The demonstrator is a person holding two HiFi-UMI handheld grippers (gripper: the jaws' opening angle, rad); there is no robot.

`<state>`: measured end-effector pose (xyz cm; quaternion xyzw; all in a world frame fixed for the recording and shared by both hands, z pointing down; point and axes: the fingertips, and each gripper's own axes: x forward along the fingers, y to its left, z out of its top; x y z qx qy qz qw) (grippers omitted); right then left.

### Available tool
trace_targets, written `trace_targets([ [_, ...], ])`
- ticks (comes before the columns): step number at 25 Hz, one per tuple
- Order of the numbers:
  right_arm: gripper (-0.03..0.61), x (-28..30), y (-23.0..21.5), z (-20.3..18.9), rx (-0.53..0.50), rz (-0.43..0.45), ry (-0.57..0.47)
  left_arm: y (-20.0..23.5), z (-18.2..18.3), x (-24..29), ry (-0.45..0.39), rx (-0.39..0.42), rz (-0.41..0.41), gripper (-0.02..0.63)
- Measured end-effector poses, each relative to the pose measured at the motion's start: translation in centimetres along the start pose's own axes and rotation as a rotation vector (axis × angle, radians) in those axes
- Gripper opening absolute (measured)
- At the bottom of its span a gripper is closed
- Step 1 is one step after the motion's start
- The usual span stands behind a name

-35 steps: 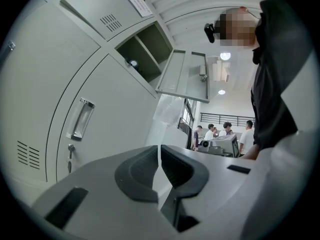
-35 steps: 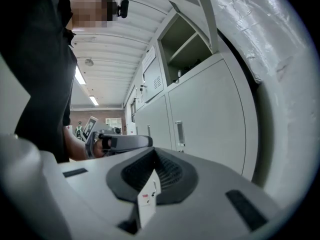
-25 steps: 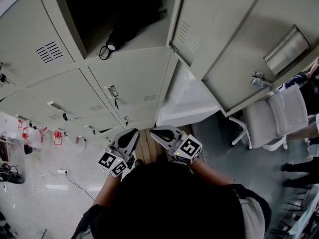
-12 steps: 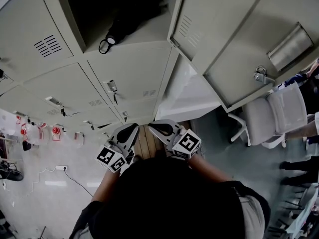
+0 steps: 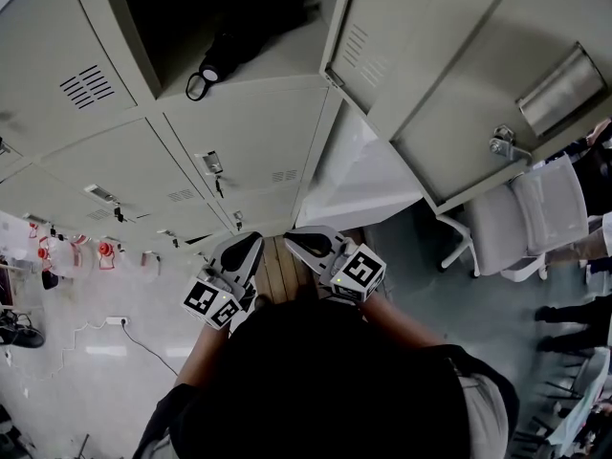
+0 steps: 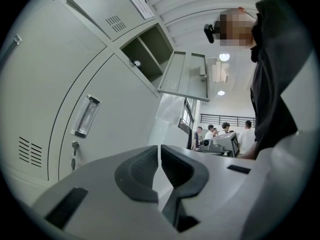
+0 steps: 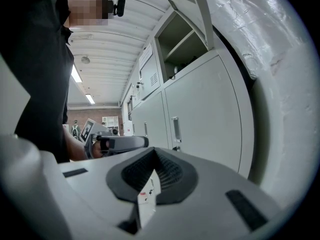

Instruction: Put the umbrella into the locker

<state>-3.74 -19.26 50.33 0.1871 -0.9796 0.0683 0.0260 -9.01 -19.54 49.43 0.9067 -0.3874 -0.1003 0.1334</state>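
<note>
Umbrella (image 5: pixel 237 48) lies inside open locker (image 5: pixel 282 67) — door (image 5: pixel 440 65) wide.

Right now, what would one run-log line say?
umbrella: in locker | door: open | left gripper: shut, empty | right gripper: shut, empty

The umbrella (image 5: pixel 222 57) lies in the open locker (image 5: pixel 287 65), well ahead of and above the left gripper (image 5: pixel 251 247). Only its handle end and strap loop are plain; the rest sinks into the dark compartment. In the left gripper view it is a pale dot, too small to tell. The person's dark torso (image 5: pixel 335 390) covers both forearms behind the grippers. The open door (image 5: pixel 449 75), above the right gripper (image 5: pixel 298 244), runs off the top and right edges. Far beyond the left gripper, the people (image 6: pixel 225 131) are too small to make out.
</note>
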Motion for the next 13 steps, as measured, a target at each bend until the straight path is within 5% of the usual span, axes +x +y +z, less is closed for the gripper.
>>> trace_targets([
  [13,0.011,0.95,0.75,0.41,-0.024,0.019,0.017,0.77,0.43,-0.8,-0.01,0.005,0.022,0.031],
])
